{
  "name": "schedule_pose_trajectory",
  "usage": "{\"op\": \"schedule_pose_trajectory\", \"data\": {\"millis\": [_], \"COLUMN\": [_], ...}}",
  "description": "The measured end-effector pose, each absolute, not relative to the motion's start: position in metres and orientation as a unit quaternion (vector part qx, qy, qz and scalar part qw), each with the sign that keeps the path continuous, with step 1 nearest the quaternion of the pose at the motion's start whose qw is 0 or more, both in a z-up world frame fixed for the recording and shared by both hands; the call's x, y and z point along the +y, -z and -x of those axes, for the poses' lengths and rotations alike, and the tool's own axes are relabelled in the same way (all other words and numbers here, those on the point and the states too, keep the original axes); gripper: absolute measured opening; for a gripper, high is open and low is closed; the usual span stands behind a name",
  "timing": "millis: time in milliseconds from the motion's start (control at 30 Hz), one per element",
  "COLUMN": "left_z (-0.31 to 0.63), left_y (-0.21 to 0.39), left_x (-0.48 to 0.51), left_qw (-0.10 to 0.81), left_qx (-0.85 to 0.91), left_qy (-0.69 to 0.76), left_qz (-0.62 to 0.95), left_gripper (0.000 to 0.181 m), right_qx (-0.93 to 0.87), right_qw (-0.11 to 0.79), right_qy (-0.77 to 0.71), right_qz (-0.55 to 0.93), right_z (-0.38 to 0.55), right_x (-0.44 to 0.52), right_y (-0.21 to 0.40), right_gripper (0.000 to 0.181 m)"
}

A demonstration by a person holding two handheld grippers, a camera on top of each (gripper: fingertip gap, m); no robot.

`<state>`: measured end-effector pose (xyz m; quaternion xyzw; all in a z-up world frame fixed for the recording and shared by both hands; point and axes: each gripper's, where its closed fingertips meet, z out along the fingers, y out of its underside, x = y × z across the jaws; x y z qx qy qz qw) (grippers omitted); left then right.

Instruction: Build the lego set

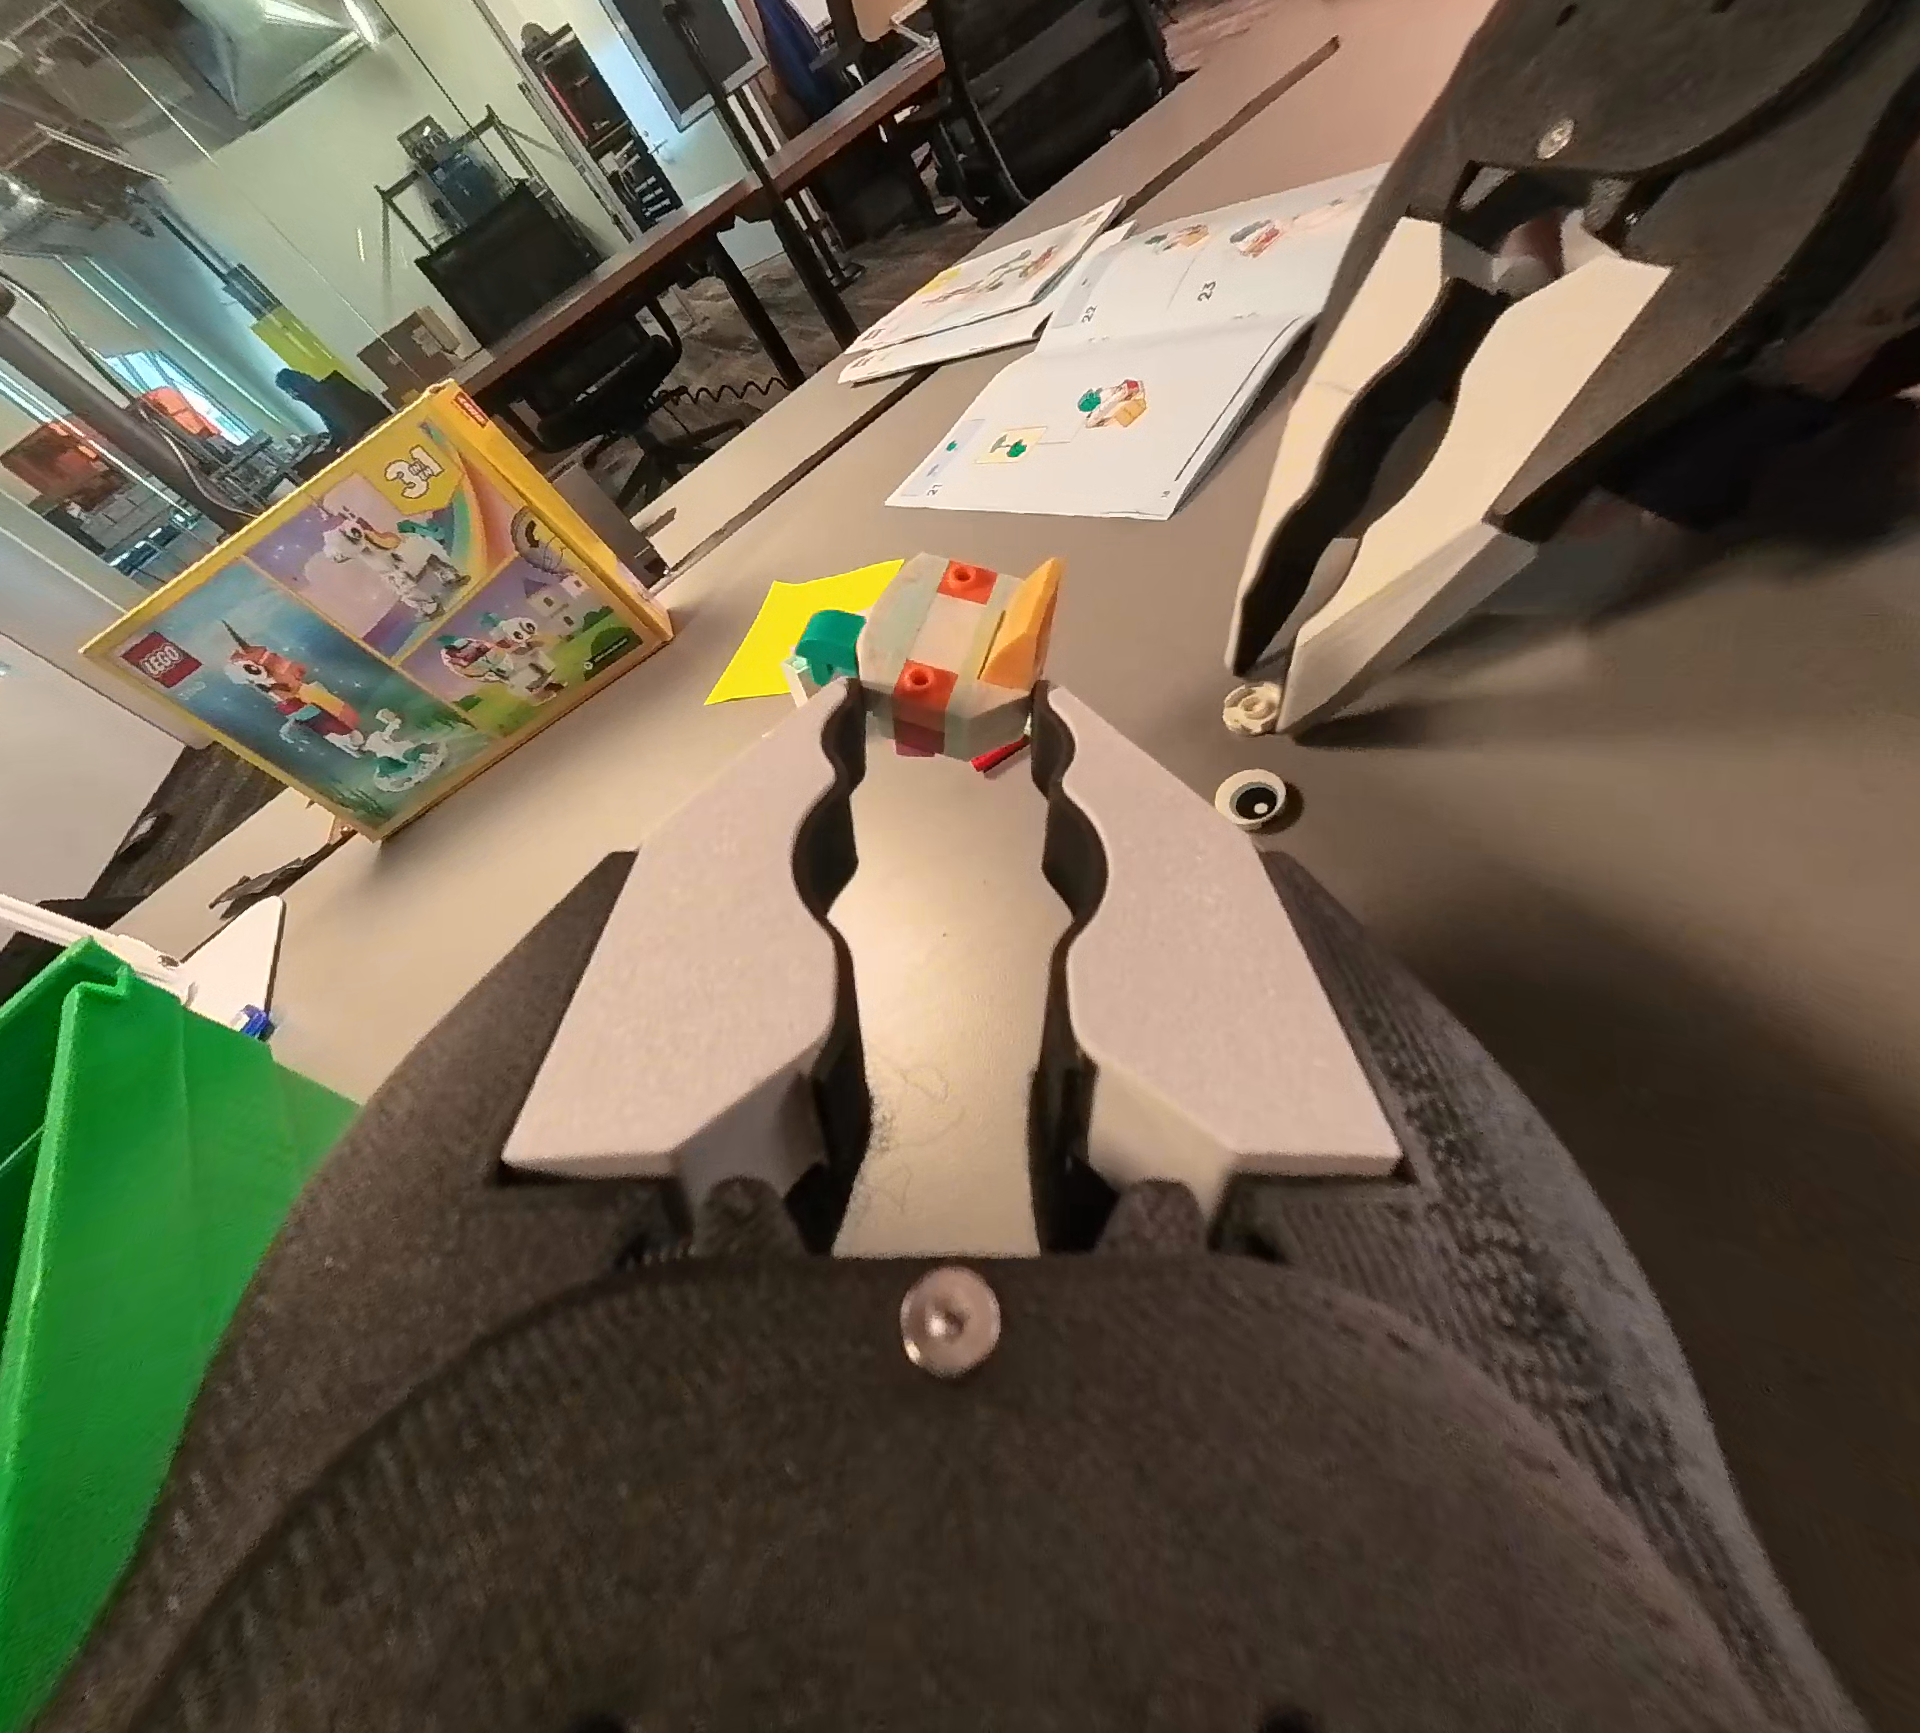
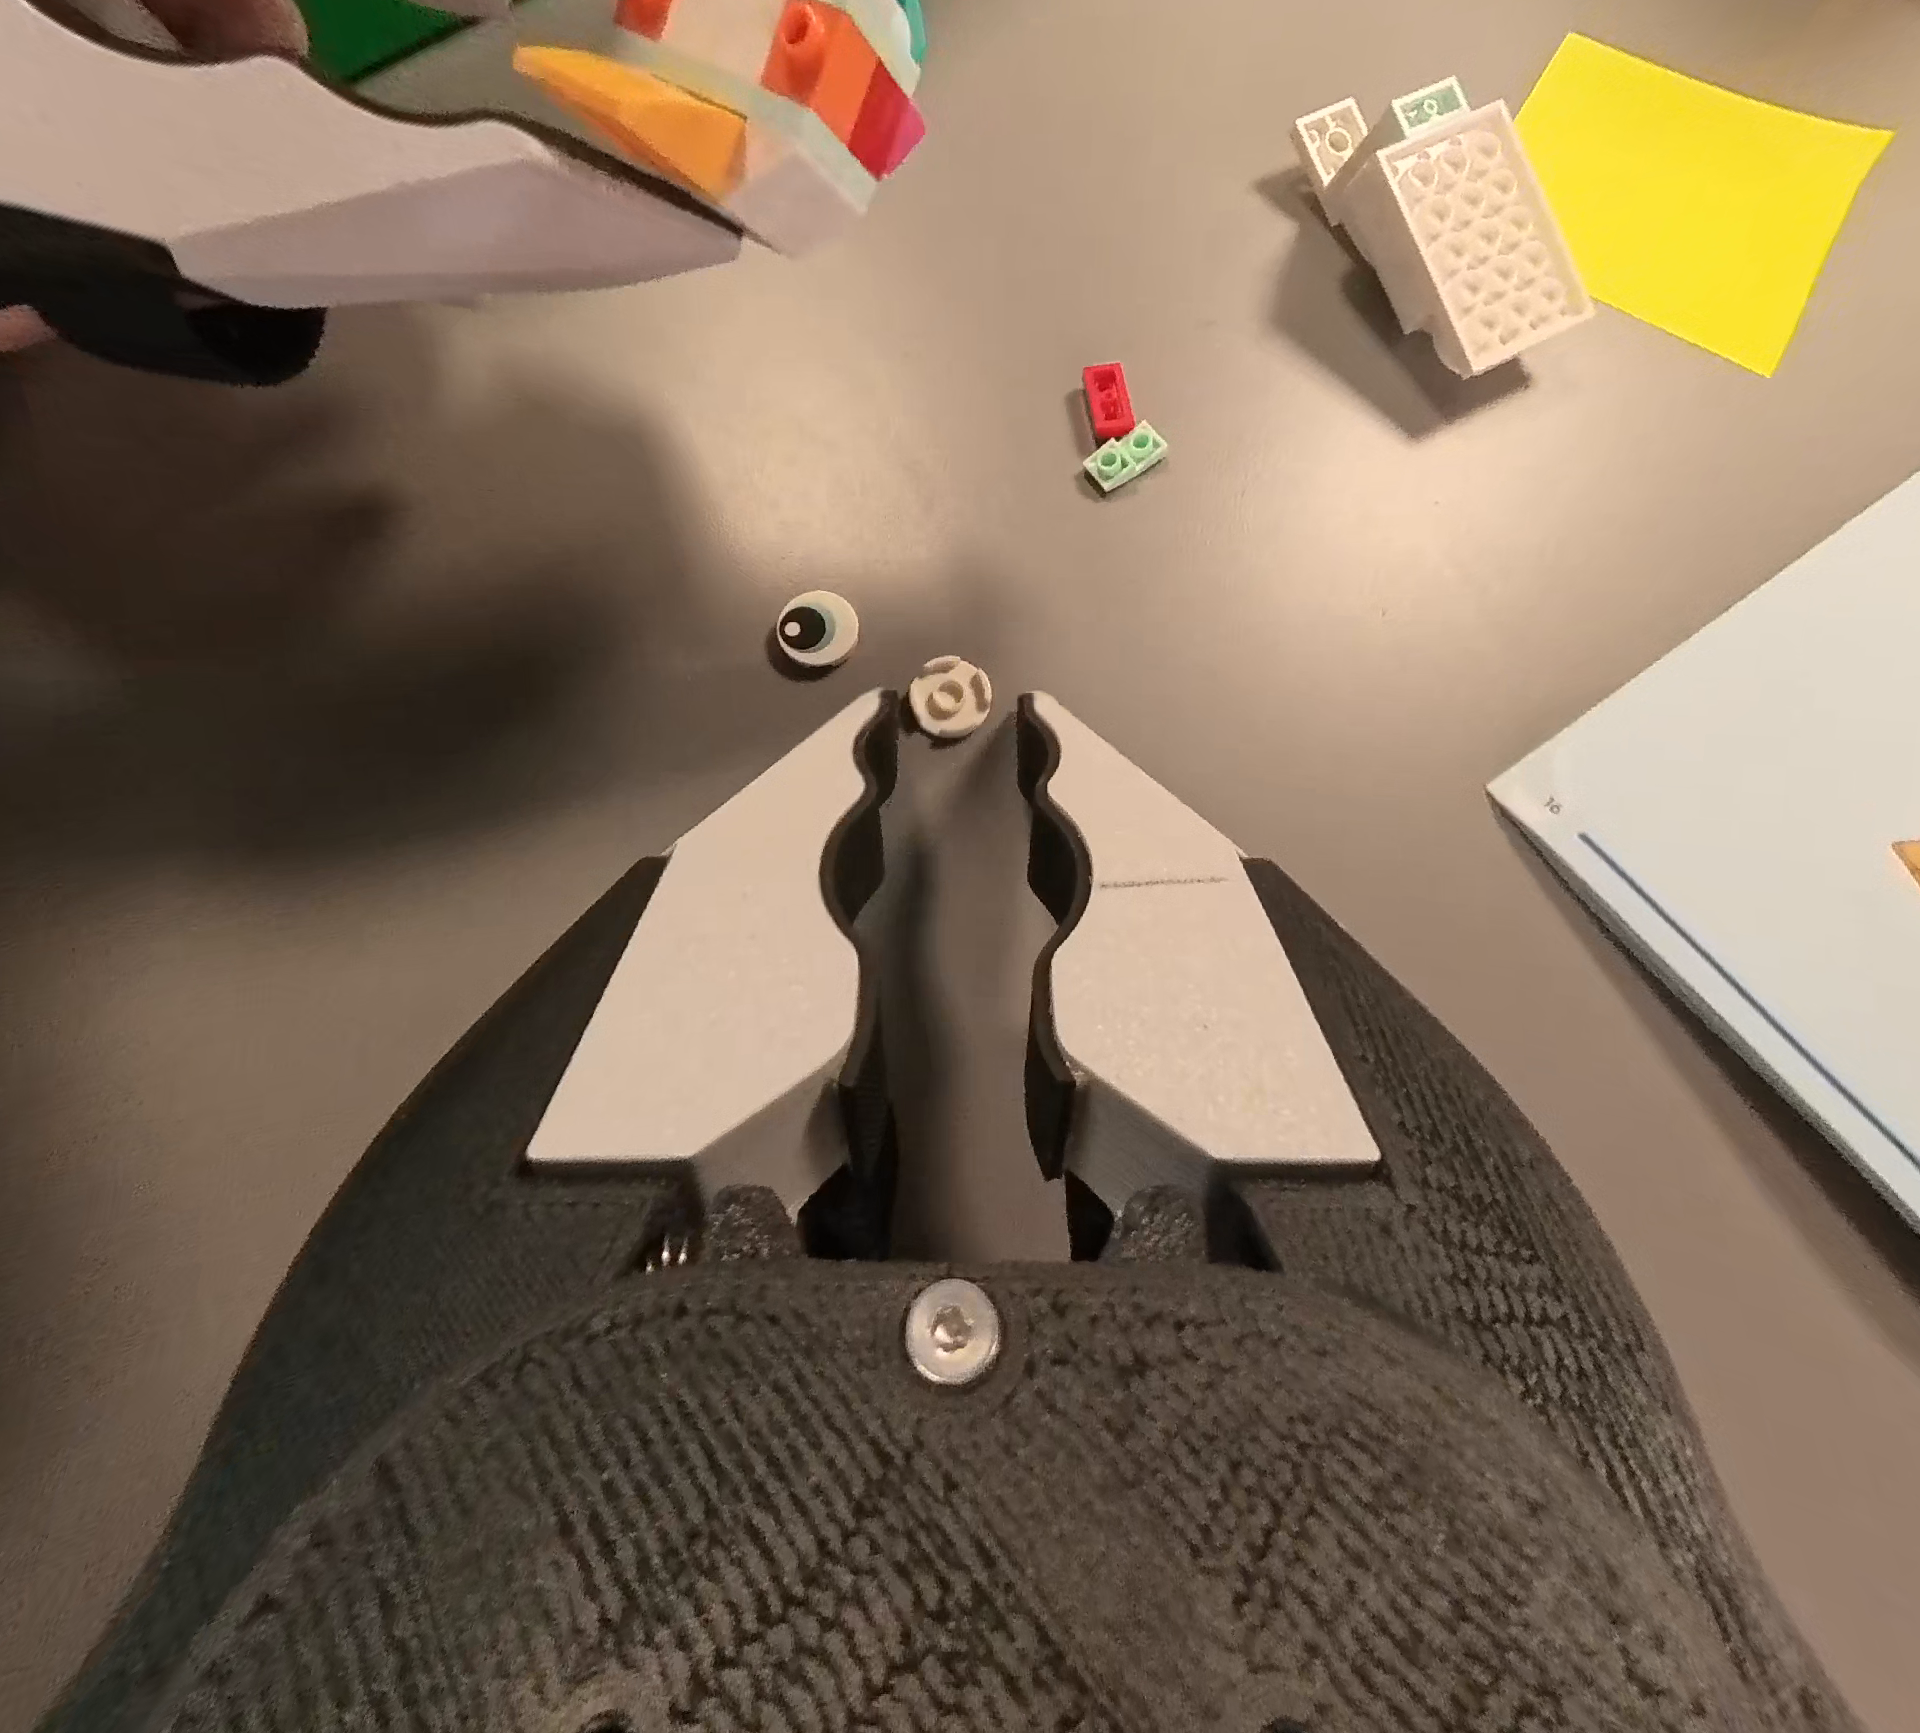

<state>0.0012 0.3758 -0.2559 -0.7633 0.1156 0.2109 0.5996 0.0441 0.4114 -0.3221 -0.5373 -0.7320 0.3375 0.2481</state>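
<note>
The room is an open office with glass partitions, exposed ducts overhead, a dark monitor on a stand point(image 1: 670, 0), black mesh chairs point(image 1: 1023, 10) and long brown desks running back toward the far wall. The grey-brown counter point(image 2: 1351, 644) is matte and smooth, with a seam cutting across it in the left wrist view. At its near left edge stands a green bin point(image 1: 135, 1195), and farther along leans the yellow lego box point(image 1: 384, 623) (propped up on its long edge). Open instruction booklets point(image 1: 1122, 395) lie flat beyond, and a yellow sticky note point(image 2: 1694, 197) rests beside a white block sub-assembly point(image 2: 1455, 229) lying on its side. The left gripper point(image 1: 945, 707) has its fingers clamped on the partly built lego model point(image 1: 956, 655), grey with orange studs, a yellow-orange slope and teal pieces, held up off the counter. The right gripper point(image 2: 948, 717) points down at the counter with its fingers apart, tips either side of a small round grey stud plate point(image 2: 950, 695); whether they touch it cannot be told. Just beside that lies a round eye tile point(image 2: 818, 631), and farther off a red brick point(image 2: 1110, 398) touches a pale green plate point(image 2: 1126, 456).
</note>
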Motion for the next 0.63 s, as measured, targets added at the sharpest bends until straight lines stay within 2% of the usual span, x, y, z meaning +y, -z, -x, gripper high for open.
{"op": "schedule_pose_trajectory", "data": {"millis": [233,367,500,633], "left_z": [-0.002,-0.002,-0.002,-0.002], "left_y": [0.257,0.256,0.256,0.256], "left_x": [0.376,0.376,0.376,0.376], "left_qw": [0.598,0.599,0.601,0.602], "left_qx": [0.117,0.116,0.113,0.112], "left_qy": [-0.210,-0.209,-0.203,-0.199], "left_qz": [0.764,0.765,0.765,0.765], "left_gripper": [0.030,0.030,0.030,0.031], "right_qx": [-0.762,-0.825,-0.899,-0.886], "right_qw": [0.244,0.303,0.403,0.385], "right_qy": [-0.324,-0.245,-0.019,0.213], "right_qz": [0.505,0.410,0.171,-0.147], "right_z": [-0.042,-0.045,-0.051,-0.066], "right_x": [0.407,0.410,0.433,0.442], "right_y": [0.322,0.317,0.308,0.309], "right_gripper": [0.013,0.012,0.012,0.012]}}
